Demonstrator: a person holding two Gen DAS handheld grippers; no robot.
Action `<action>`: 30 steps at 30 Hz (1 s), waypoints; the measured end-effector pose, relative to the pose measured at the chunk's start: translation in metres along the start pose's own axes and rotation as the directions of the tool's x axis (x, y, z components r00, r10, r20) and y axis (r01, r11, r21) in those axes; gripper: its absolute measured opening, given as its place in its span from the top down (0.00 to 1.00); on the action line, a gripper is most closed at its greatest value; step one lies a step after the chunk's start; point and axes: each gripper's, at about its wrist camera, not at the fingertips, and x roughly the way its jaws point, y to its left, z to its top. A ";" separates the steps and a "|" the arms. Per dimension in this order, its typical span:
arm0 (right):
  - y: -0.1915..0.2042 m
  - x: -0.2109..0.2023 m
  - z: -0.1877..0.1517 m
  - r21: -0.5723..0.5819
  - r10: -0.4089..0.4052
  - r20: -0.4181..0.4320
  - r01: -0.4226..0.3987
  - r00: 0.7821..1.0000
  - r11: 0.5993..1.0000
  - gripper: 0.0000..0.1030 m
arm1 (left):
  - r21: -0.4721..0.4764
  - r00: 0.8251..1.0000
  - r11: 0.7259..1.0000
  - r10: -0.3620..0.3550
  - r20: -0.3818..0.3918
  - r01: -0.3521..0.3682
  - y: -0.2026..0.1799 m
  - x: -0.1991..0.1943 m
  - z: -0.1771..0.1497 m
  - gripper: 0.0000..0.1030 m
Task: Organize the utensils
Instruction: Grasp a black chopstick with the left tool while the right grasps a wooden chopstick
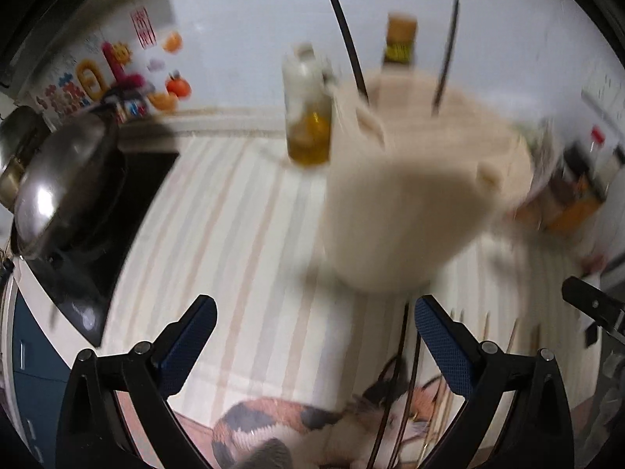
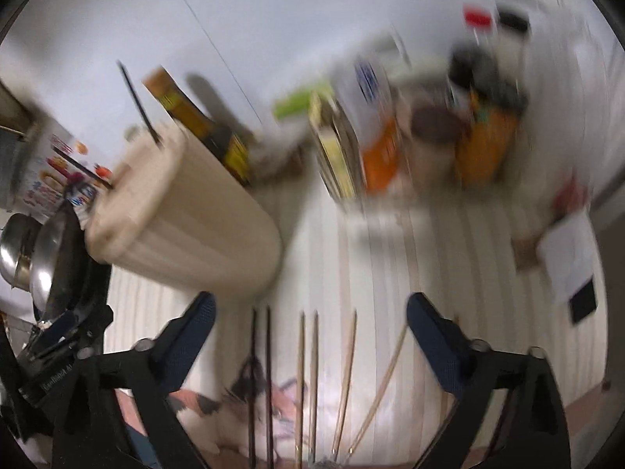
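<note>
A cream utensil holder point(image 1: 410, 195) stands on the striped countertop with two dark chopsticks point(image 1: 343, 31) sticking out of it; it also shows in the right wrist view point(image 2: 183, 226). My left gripper point(image 1: 314, 324) is open and empty just in front of the holder. A pair of dark chopsticks point(image 1: 398, 371) lies on the counter near its right finger. My right gripper point(image 2: 310, 320) is open and empty above several loose chopsticks: two dark ones point(image 2: 259, 371) and several wooden ones point(image 2: 308, 371). Both views are blurred.
A steel wok point(image 1: 66, 179) sits on a black hob at left. An oil bottle point(image 1: 308, 117) and a dark sauce bottle point(image 1: 398, 43) stand behind the holder. Boxes and jars point(image 2: 429, 136) crowd the back right. A cat-print mat point(image 1: 281, 426) lies at the front edge.
</note>
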 end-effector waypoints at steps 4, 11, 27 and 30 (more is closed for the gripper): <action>-0.024 0.030 -0.024 0.058 0.011 -0.094 -0.006 0.996 0.998 0.58 | 0.031 0.996 0.999 -0.010 -0.087 0.012 -0.013 0.034 -0.023 0.01; -0.039 0.066 -0.048 0.083 0.022 -0.196 -0.005 0.980 0.997 0.76 | 0.118 0.967 0.989 -0.055 -0.247 0.087 -0.051 0.091 -0.054 0.29; -0.013 0.128 -0.066 -0.037 -0.102 -0.303 0.096 0.947 0.995 0.94 | 0.144 0.956 0.987 -0.029 -0.291 0.074 -0.058 0.123 -0.075 0.96; -0.014 0.127 -0.070 -0.068 -0.143 -0.320 0.128 0.937 0.989 0.94 | 0.086 0.950 0.995 -0.029 -0.310 0.059 -0.035 0.124 -0.075 0.96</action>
